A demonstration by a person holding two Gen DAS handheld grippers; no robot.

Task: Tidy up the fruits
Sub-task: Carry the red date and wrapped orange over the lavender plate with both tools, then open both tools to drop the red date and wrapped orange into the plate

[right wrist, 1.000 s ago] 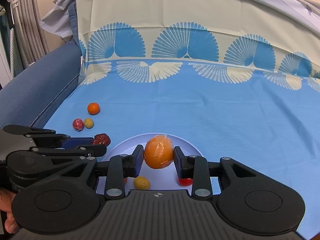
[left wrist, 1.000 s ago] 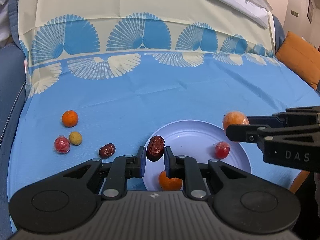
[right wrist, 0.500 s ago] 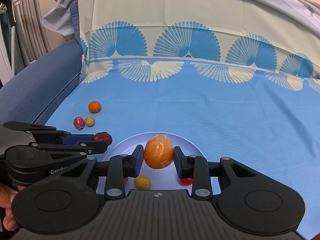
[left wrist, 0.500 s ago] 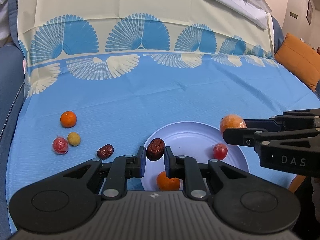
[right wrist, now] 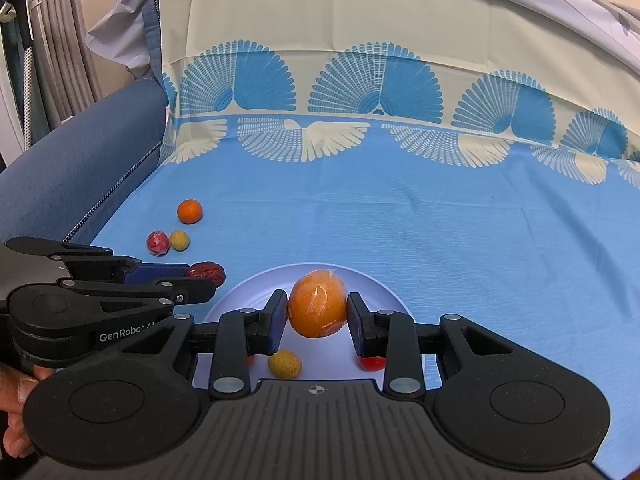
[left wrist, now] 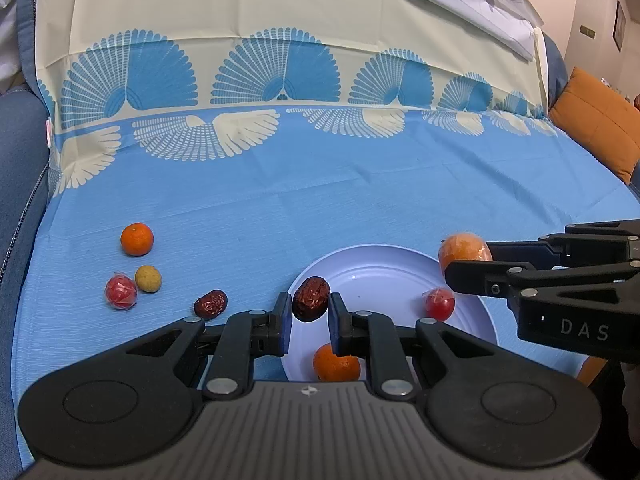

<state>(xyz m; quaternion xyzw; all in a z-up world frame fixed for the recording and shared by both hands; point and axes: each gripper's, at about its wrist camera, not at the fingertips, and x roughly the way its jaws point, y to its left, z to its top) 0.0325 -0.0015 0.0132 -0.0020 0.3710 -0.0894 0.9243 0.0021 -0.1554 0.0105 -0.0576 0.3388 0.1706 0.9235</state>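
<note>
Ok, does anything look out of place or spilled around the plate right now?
Nothing spilled or damaged. Four fruits lie loose on the cloth left of the plate: an orange, a yellow fruit, a wrapped red fruit and a date. The cloth is slightly creased.

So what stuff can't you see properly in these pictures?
- Plate: the near edge is hidden by each gripper's body in both views.
- Small orange on the plate: lower part hidden by the left gripper body in the left view.
- Red fruit on the plate: mostly behind a finger of the right gripper in the right view.
- Person: only fingers show, cut off by the right view's left edge.
</note>
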